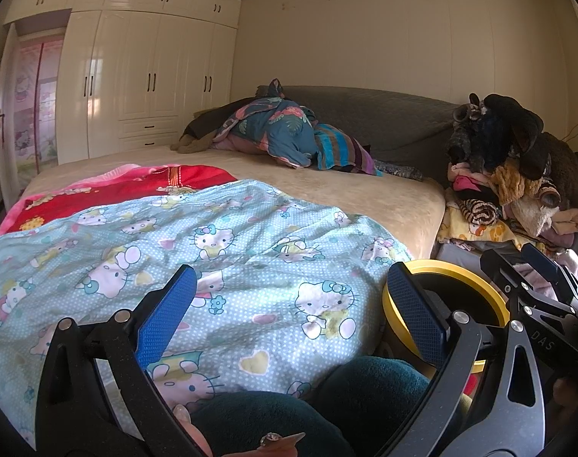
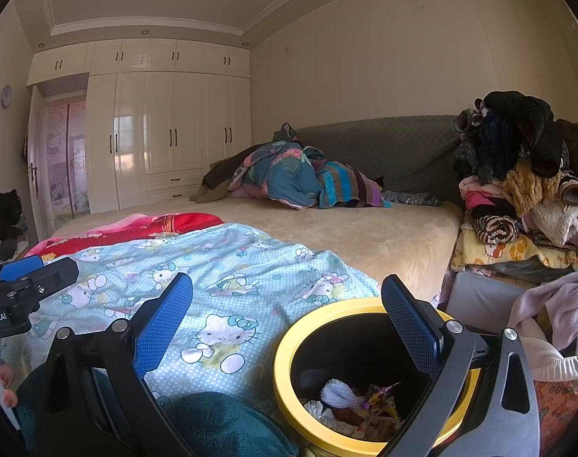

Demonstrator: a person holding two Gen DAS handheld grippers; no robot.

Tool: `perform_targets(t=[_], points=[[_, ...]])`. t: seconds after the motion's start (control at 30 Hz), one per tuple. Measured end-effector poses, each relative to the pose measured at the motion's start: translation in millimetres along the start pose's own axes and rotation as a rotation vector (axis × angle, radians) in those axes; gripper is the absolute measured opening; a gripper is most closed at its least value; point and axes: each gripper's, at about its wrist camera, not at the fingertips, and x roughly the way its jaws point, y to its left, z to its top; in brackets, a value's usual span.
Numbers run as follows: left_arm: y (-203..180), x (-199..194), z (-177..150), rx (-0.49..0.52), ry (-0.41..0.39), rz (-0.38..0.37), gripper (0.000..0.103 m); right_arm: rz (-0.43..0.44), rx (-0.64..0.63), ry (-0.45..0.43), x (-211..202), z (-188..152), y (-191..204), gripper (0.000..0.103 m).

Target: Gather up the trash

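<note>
A: Bedroom all around you: a wide bed under cream wardrobes, and at your knees the yellow-rimmed trash bin. From the right wrist camera it sits at about five o'clock, just beside the bed's edge, with crumpled wrappers and a white wad already in it.

B: Are you holding anything?

A: No. Your right gripper is spread wide and empty, one finger reaching over the bin's mouth. Your left gripper is just as wide and bare above the Hello Kitty quilt.

B: So which step is this?

A: I'd judge you're between pickups, with a drop finished. I see no loose trash on the quilt or the red blanket at eleven o'clock.

B: Next move?

A: Probably searching. Swing toward the clothes pile at two o'clock or the bedding heap at twelve, and keep both grippers spread until you find litter.
</note>
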Motion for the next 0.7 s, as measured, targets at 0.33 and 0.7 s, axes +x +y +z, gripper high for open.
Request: perform_targets(t=[0.33, 0.7], points=[[0.5, 0.4, 0.2, 0.001, 0.000, 0.000, 0.092, -0.002, 0.001, 0.002, 0.2, -0.5, 0.4, 0.097], [0.6, 0.2, -0.2, -0.002, 0.002, 0.000, 0.092, -0.003, 0.002, 0.003, 0.4, 0.4, -0.2, 0.097]])
